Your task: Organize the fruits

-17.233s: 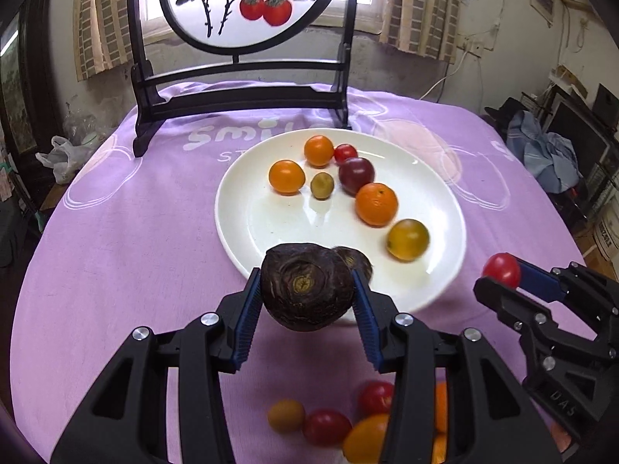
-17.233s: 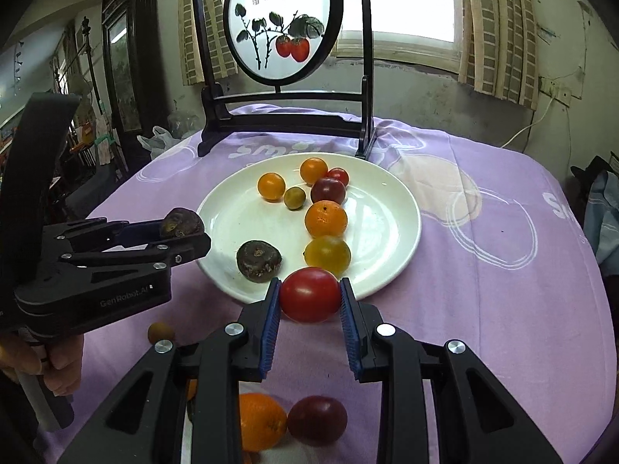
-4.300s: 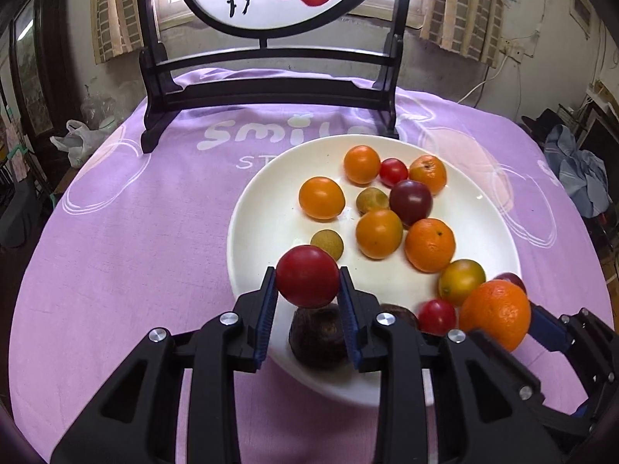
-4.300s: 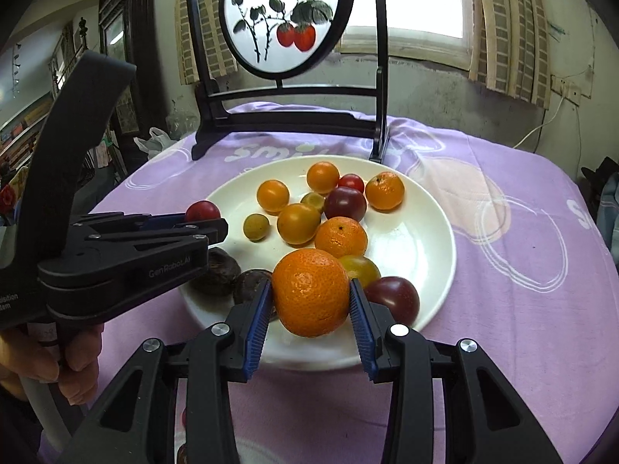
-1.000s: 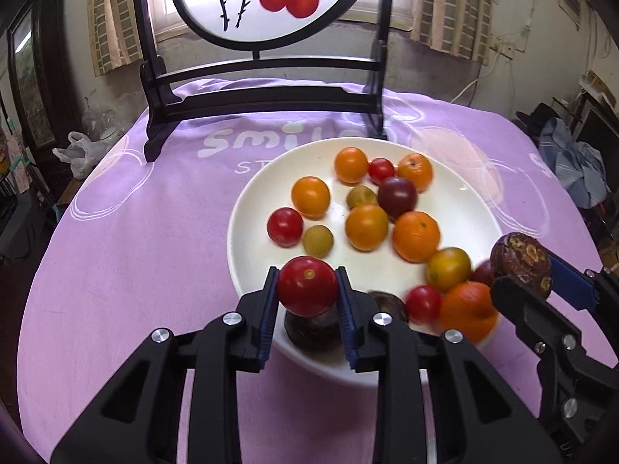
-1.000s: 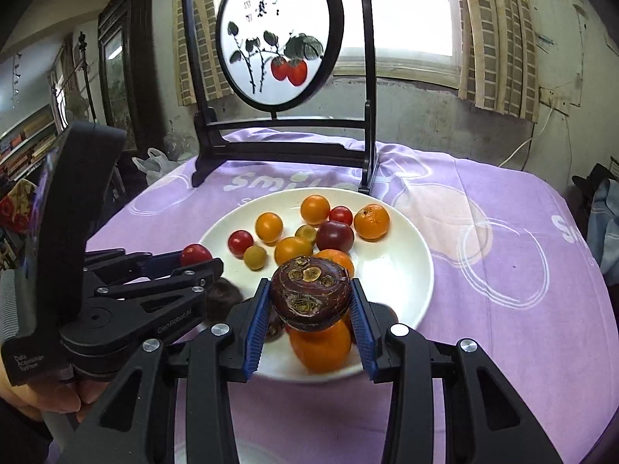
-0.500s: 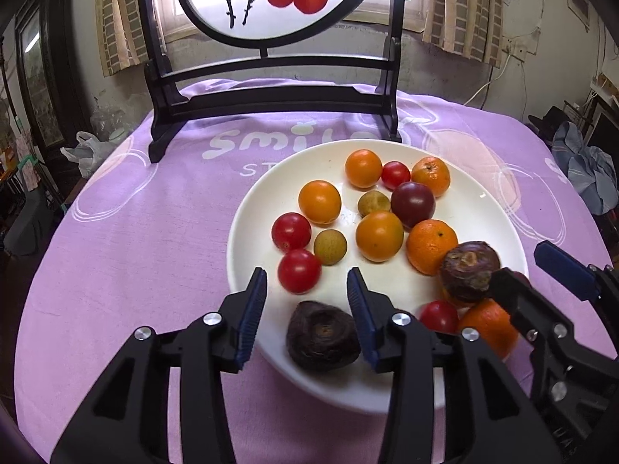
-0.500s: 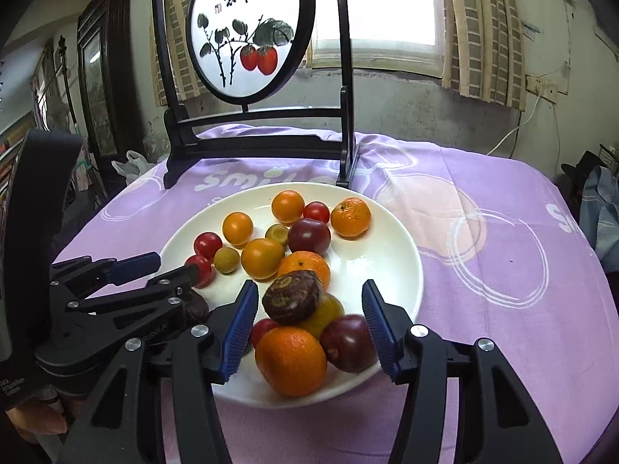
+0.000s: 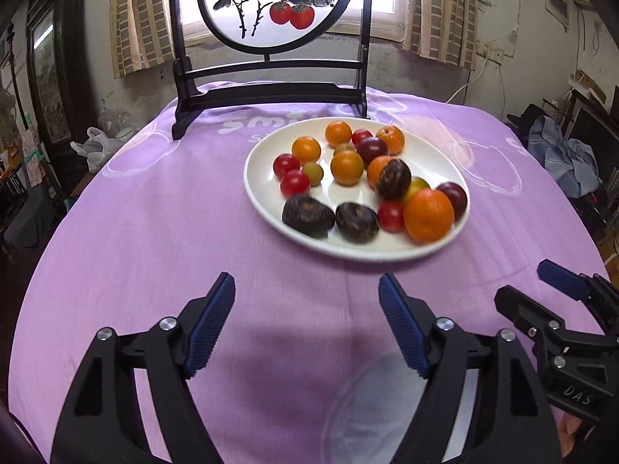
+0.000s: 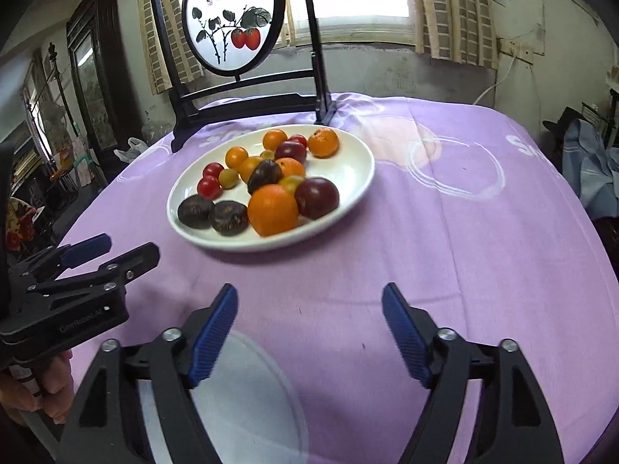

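Now both pairs of tongs hang over the bare purple tablecloth [image 9: 154, 232] on the near side of the round table, each with nothing between its blue-padded jaws, which are opening. The left gripper [image 9: 306, 317] has its black fingers spread wide, and the right gripper [image 10: 309, 321] likewise stands broad above the cloth, short of the dish. In the left wrist view the right gripper's tips show at the right edge, apart from one another; in the right wrist view the left gripper shows at the left edge, with a hand [image 10: 50, 386] on its grip below. The fruits lie together in the white oval ceramic plate [image 9: 445, 154], which sits past the middle of the table towards its far edge. At the plate's near rim two dark brown wrinkled fruits [image 9: 308, 215] lie side by side, touching; right of them are a small red tomato [image 9: 390, 215] and a large orange [image 9: 428, 214], with a dark purple plum [image 9: 454, 197] at the right rim. A third dark mottled fruit [image 9: 393, 179] rests on top of the heap in the middle. Smaller orange, red and yellow-green tomatoes fill the far and left part of the plate. Behind the plate, at the far edge, stands a black wooden stand holding a round painted screen [image 9: 271, 4] with two red fruits on it.
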